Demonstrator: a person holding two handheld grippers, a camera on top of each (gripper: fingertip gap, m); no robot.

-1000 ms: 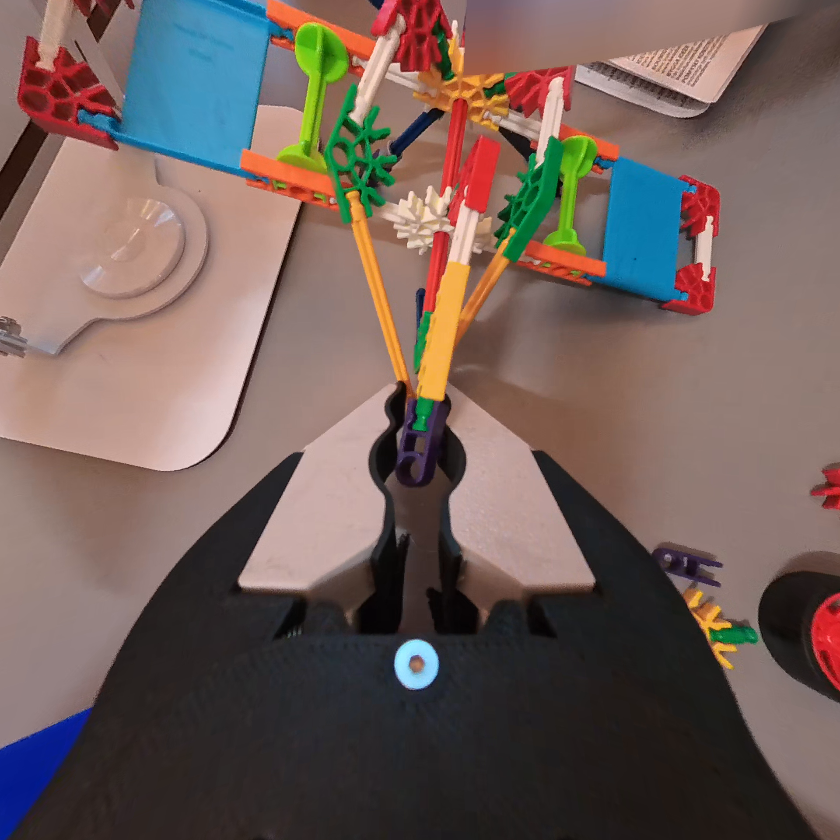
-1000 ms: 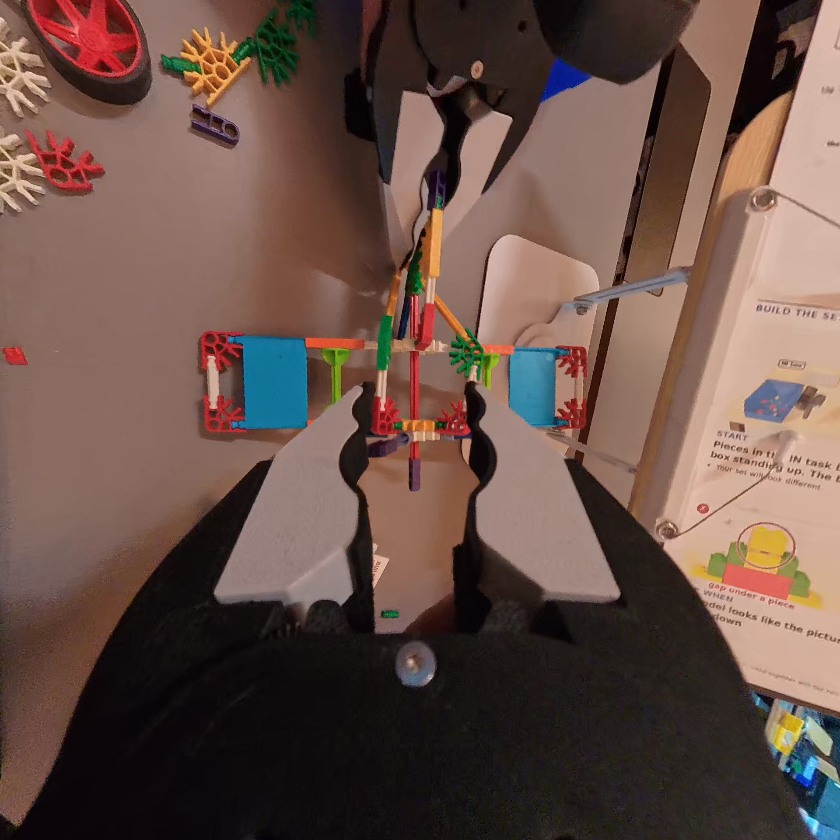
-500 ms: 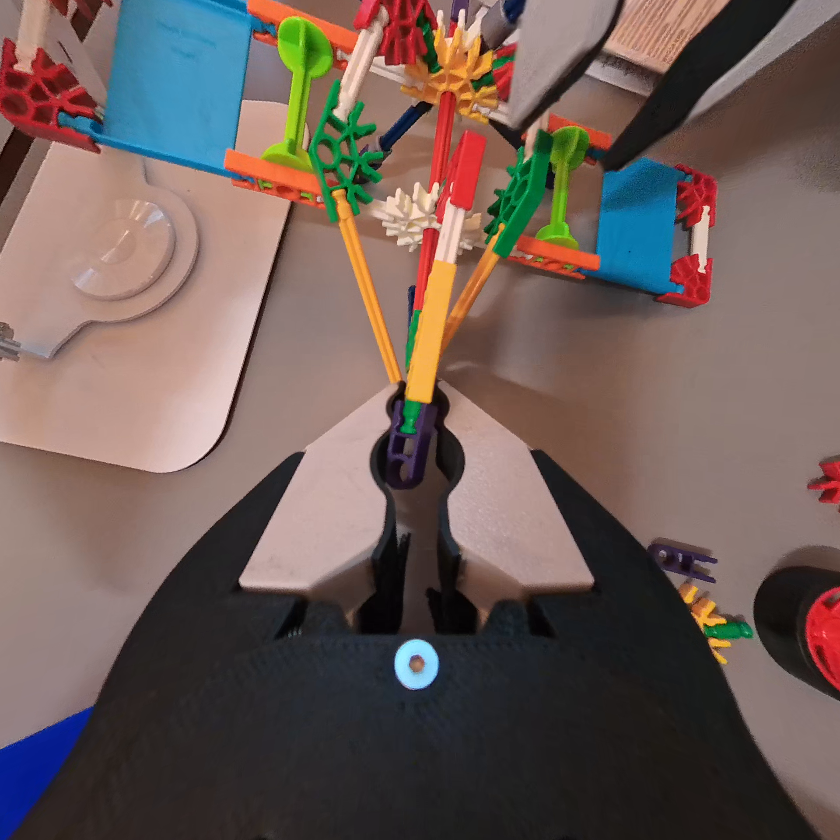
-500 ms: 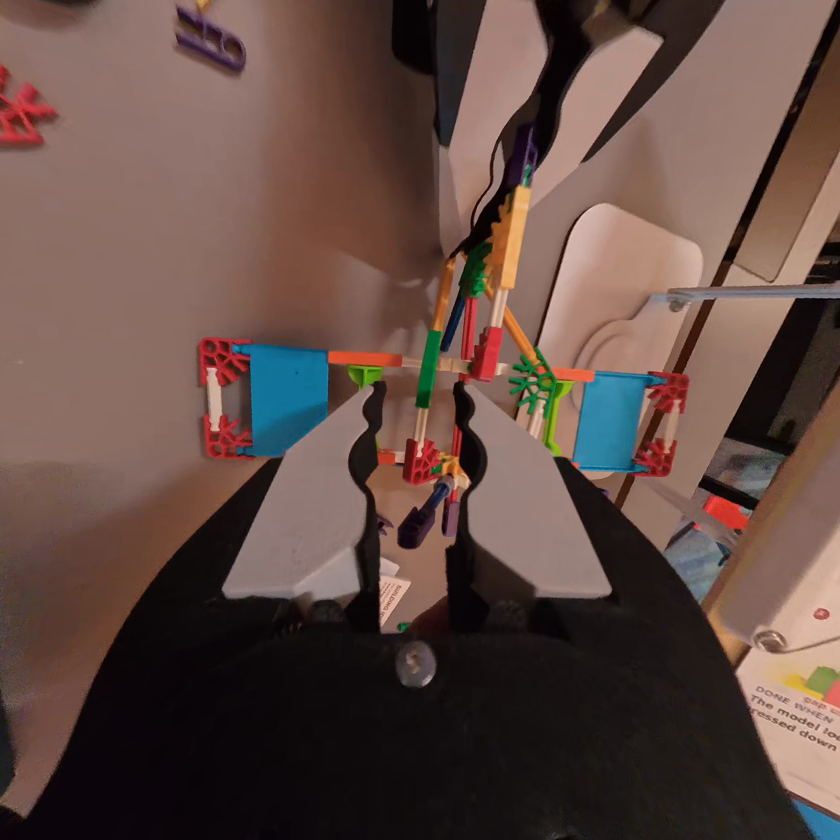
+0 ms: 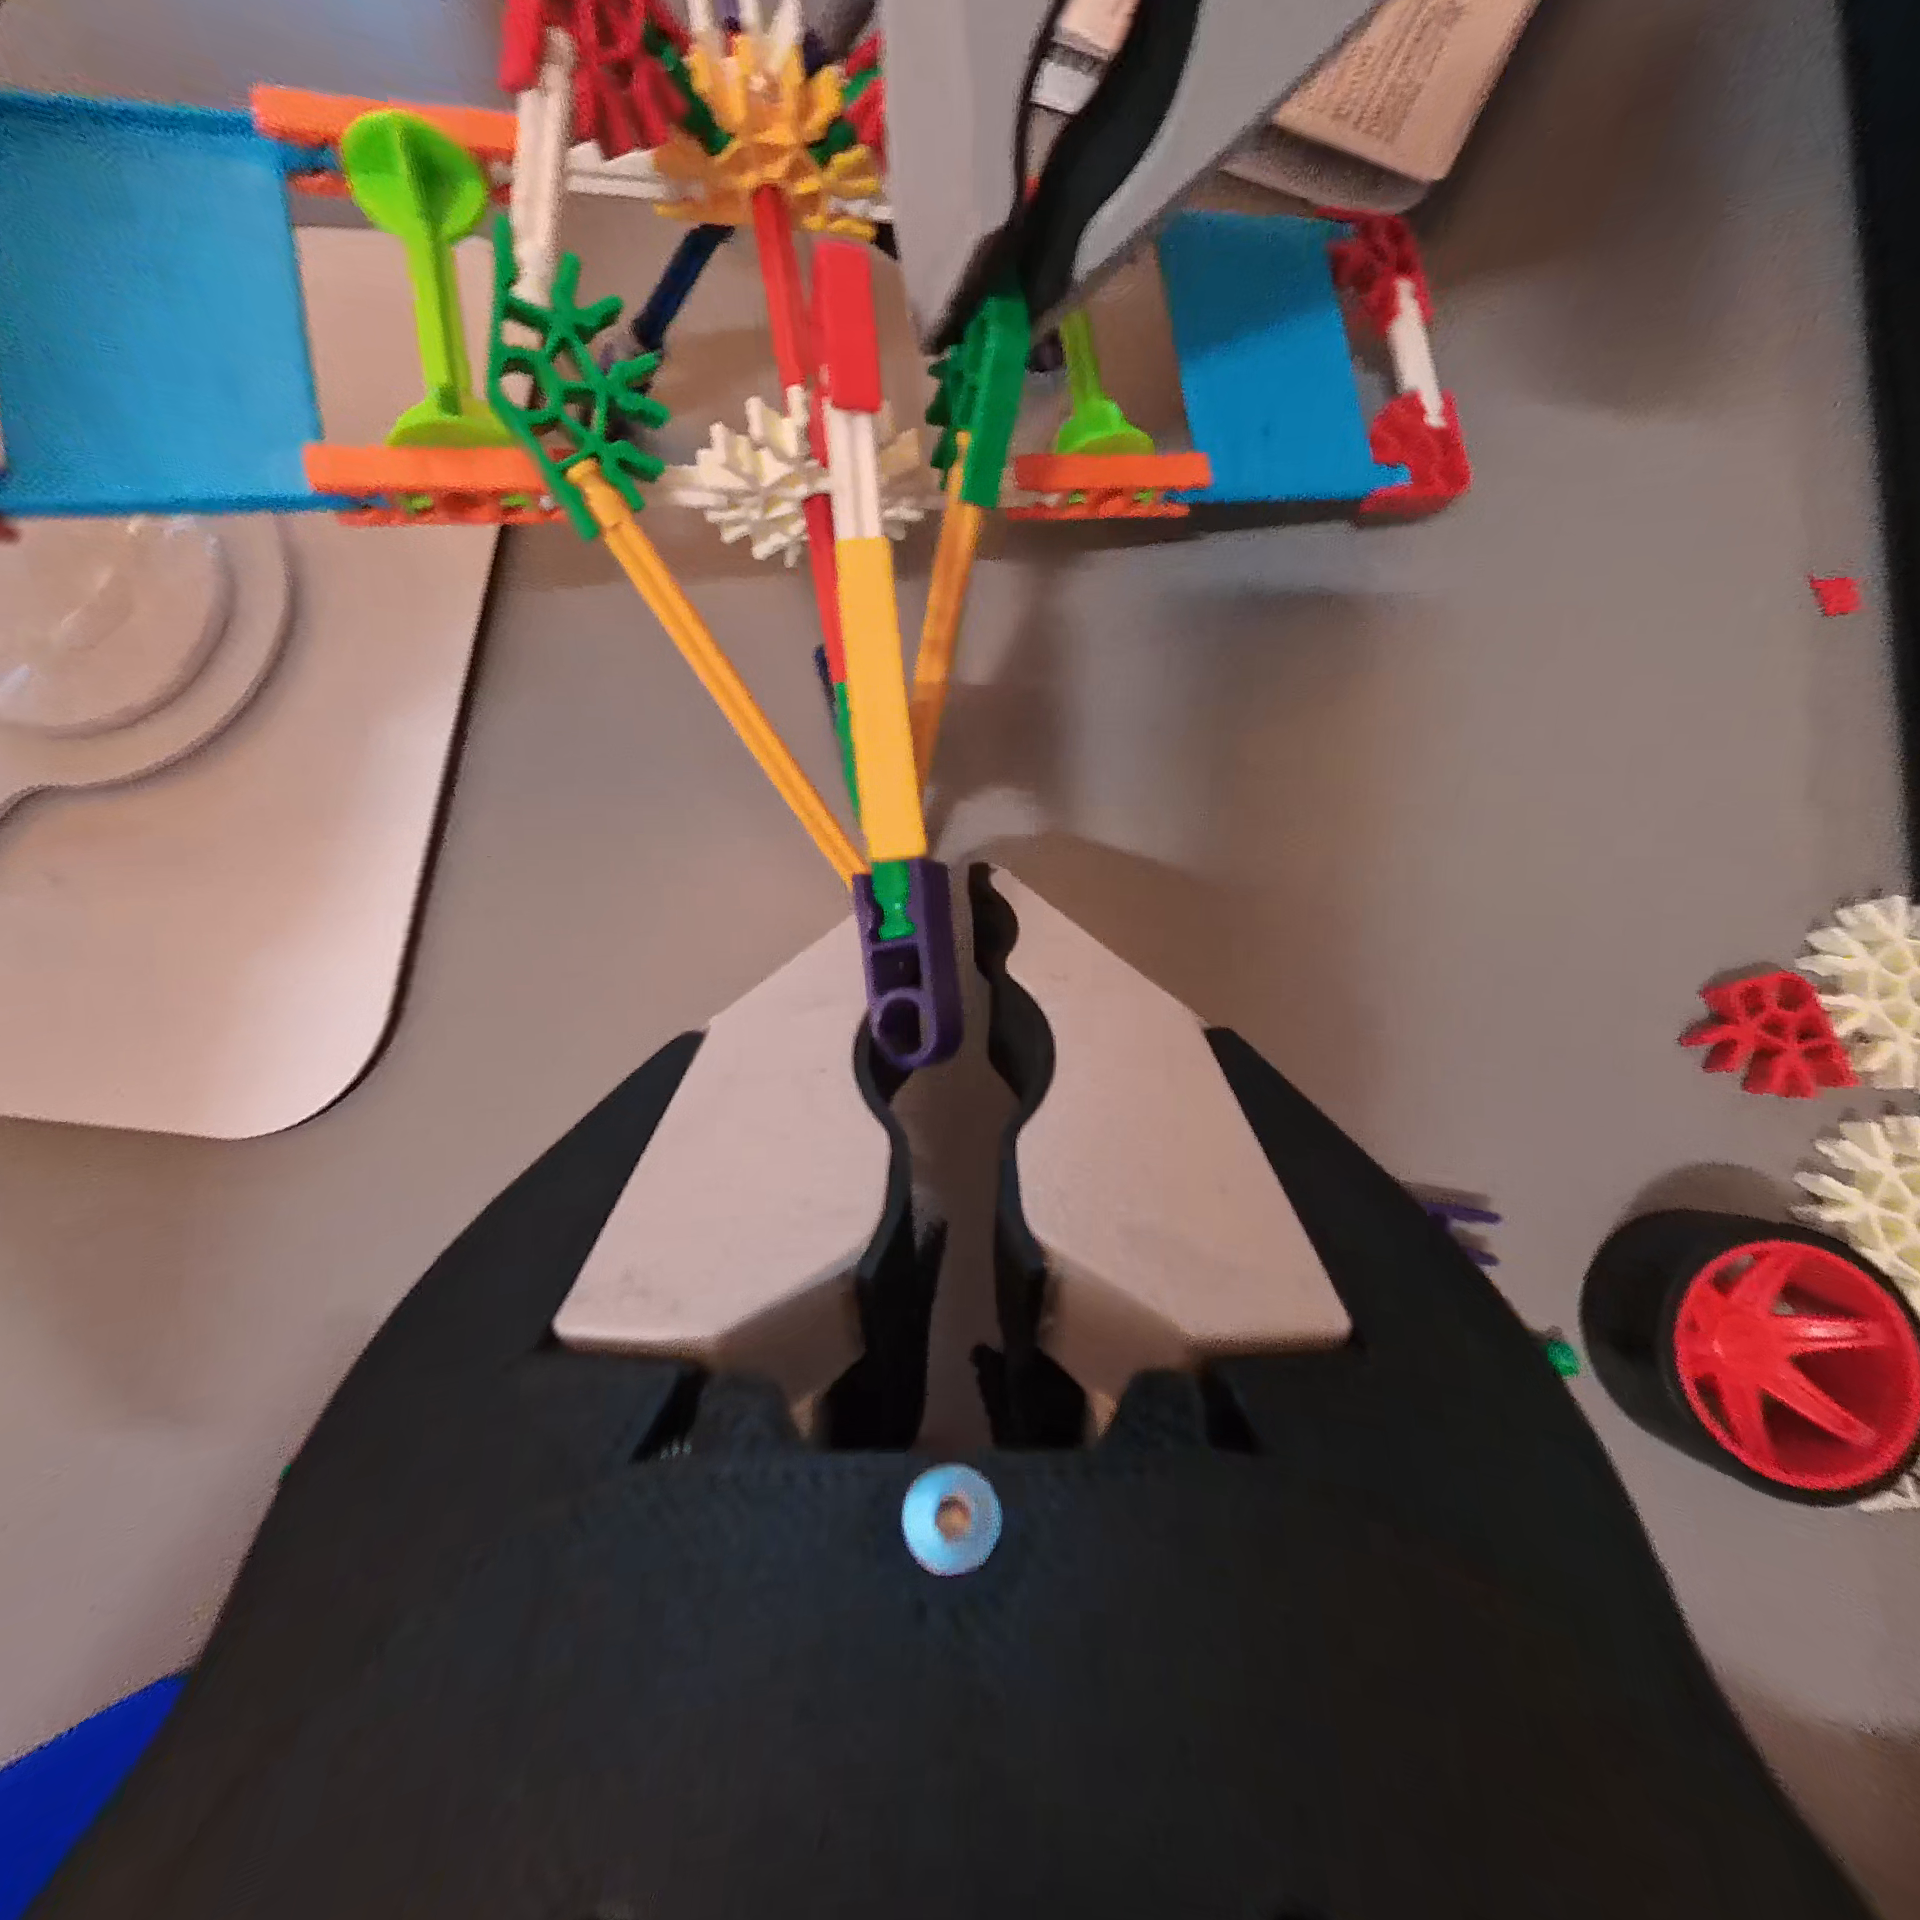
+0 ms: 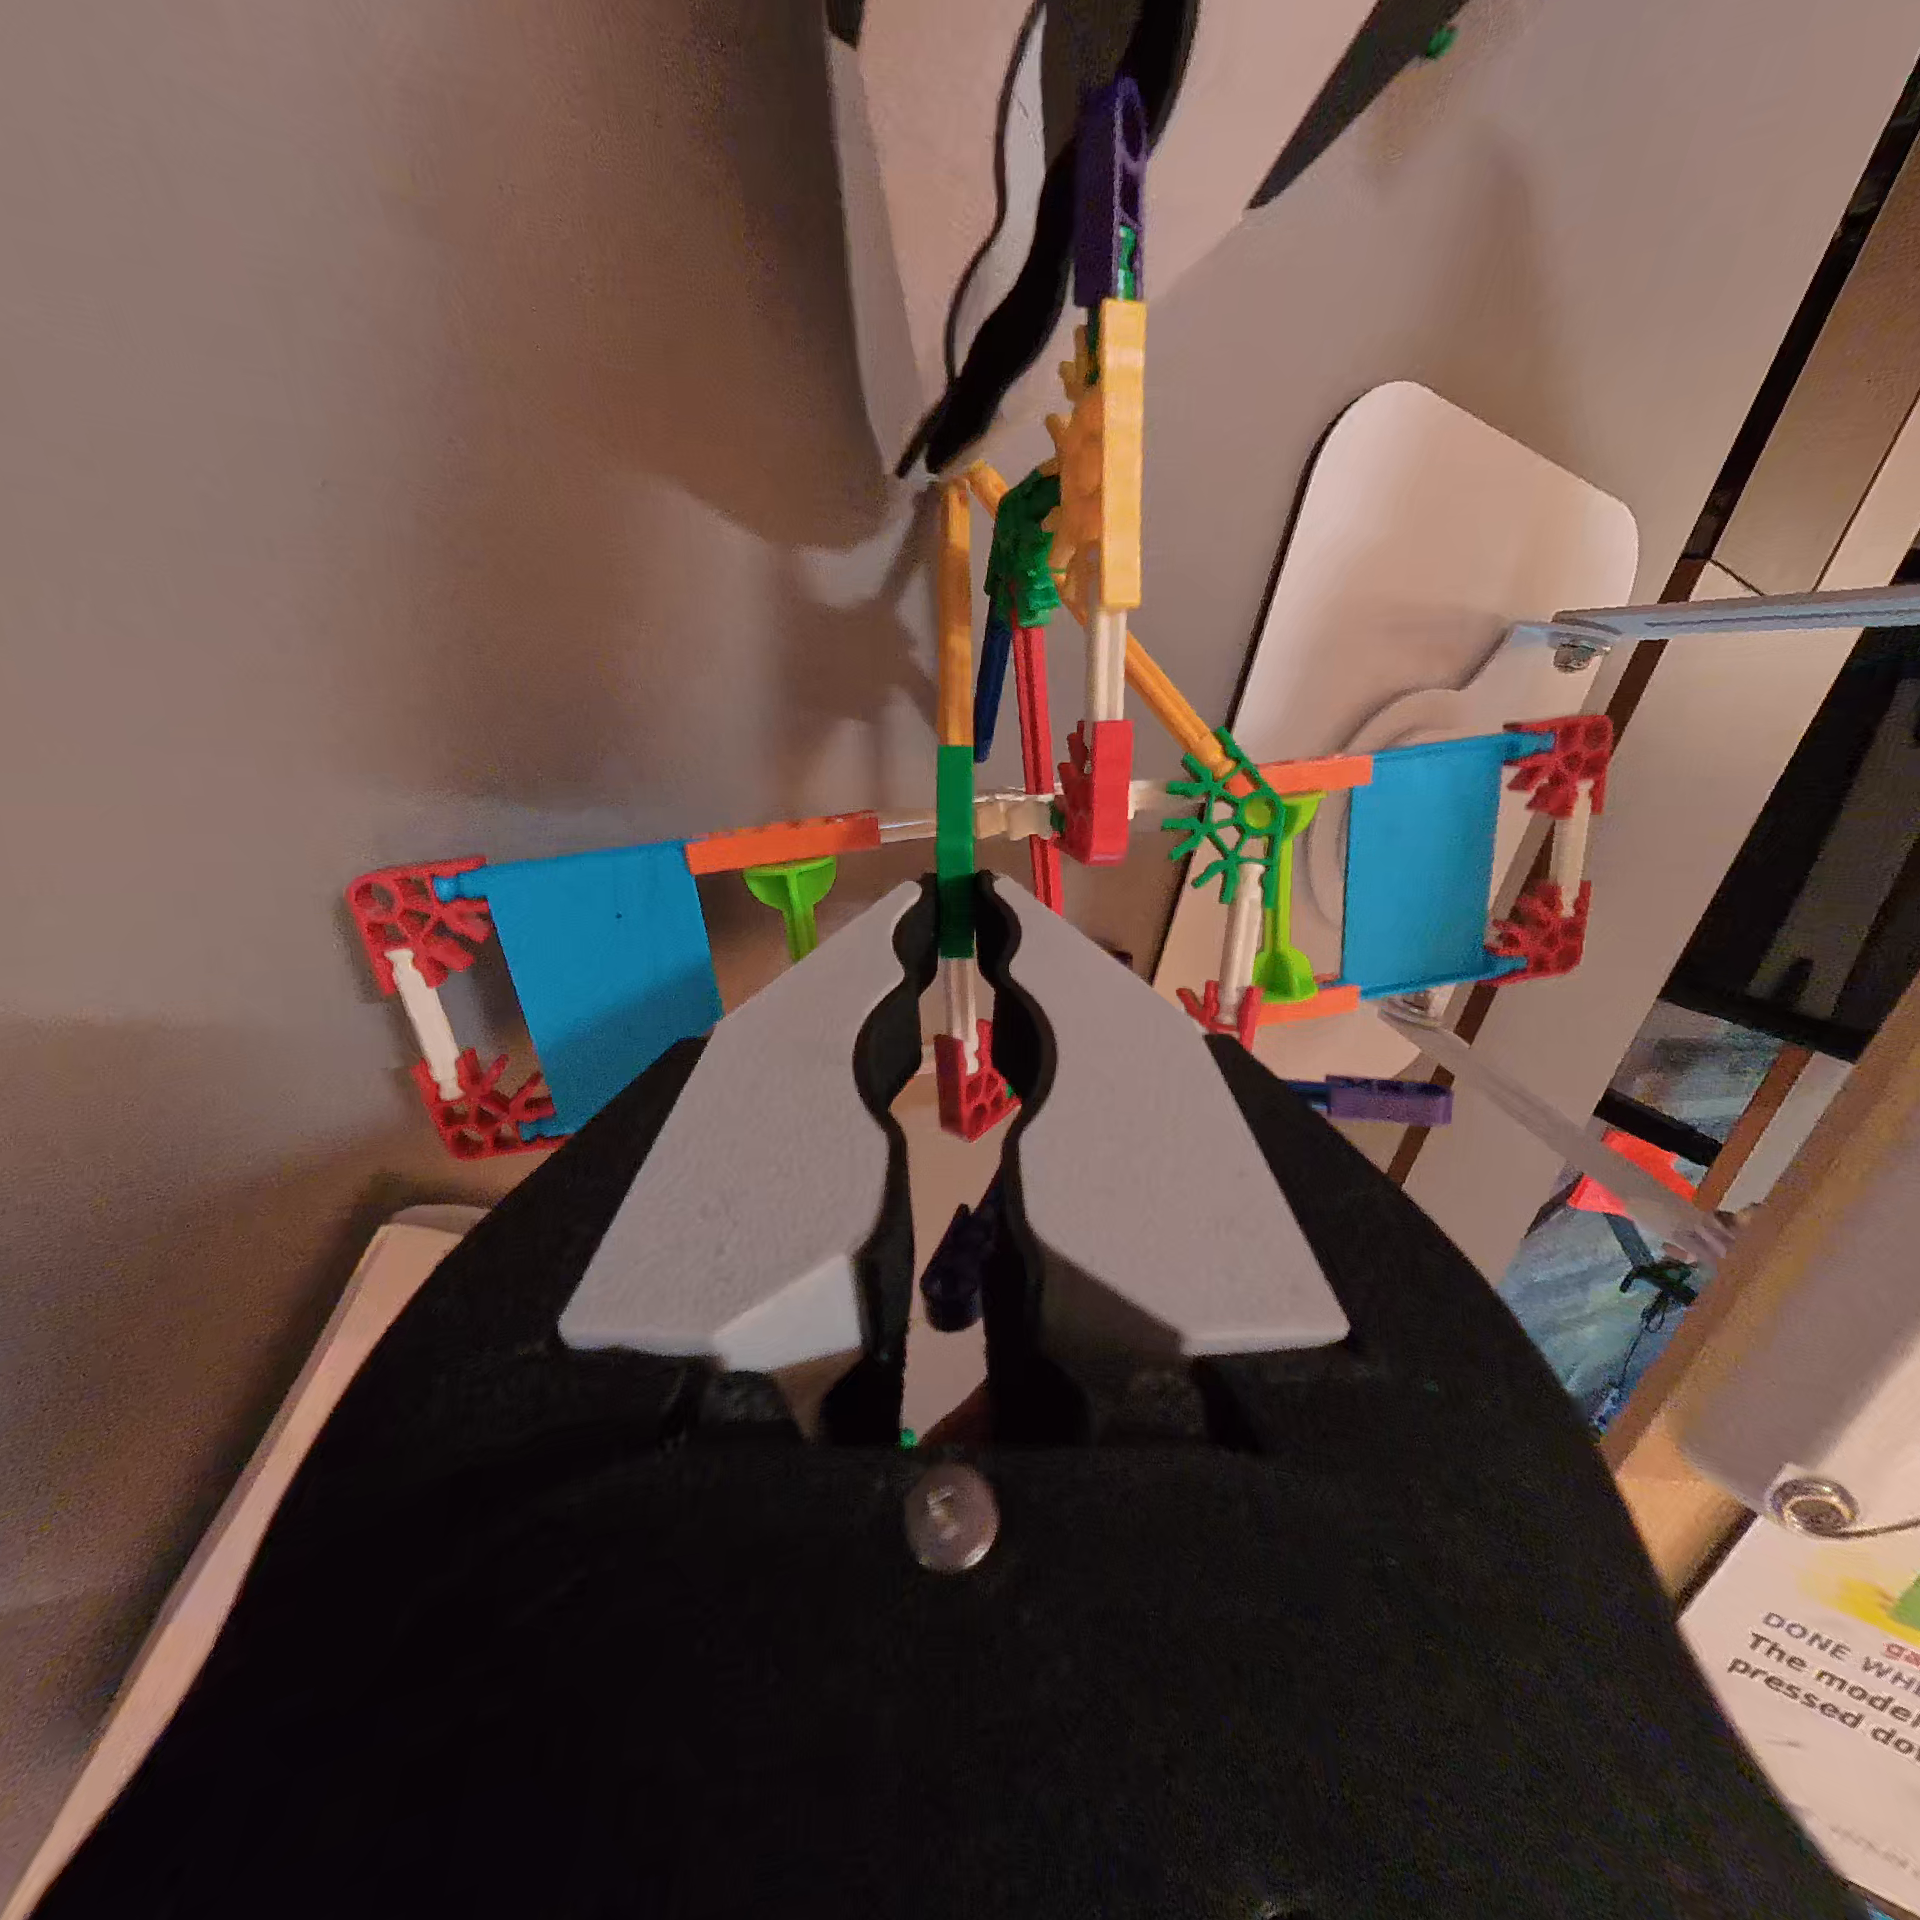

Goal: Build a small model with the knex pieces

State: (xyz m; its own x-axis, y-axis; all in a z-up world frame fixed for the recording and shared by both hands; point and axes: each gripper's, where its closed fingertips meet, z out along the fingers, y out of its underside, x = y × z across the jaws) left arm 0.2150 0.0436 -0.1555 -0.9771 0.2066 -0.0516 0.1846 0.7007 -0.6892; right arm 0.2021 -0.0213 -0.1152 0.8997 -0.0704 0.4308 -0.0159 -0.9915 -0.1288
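A toy model of coloured rods and connectors, with two blue panels (image 5: pixel 1262 353) (image 6: pixel 603 977), stands on the grey table. My left gripper (image 5: pixel 938 883) is shut on the purple connector (image 5: pixel 902 966) at the model's near tip. The connector sits at the fingertips, against the left finger. My right gripper (image 6: pixel 956 888) is shut on the model's green rod (image 6: pixel 954 821), with a white rod and a red connector (image 6: pixel 966 1091) between its fingers. In the left wrist view the right gripper (image 5: pixel 987 312) comes in from the top onto that green piece (image 5: pixel 982 416).
A black wheel with a red hub (image 5: pixel 1766 1361), white spiky connectors (image 5: pixel 1870 977) and a red connector (image 5: pixel 1766 1039) lie at the right. A white plate (image 5: pixel 208 831) lies at the left. A printed sheet (image 6: pixel 1829 1683) and a loose purple piece (image 6: pixel 1382 1101) are at the right. Spacing between my two grippers at the tips: around 8 centimeters.
My right gripper has moved in over the model and shut on its green rod. The purple connector has slid out of the left gripper's round notch toward the fingertips.
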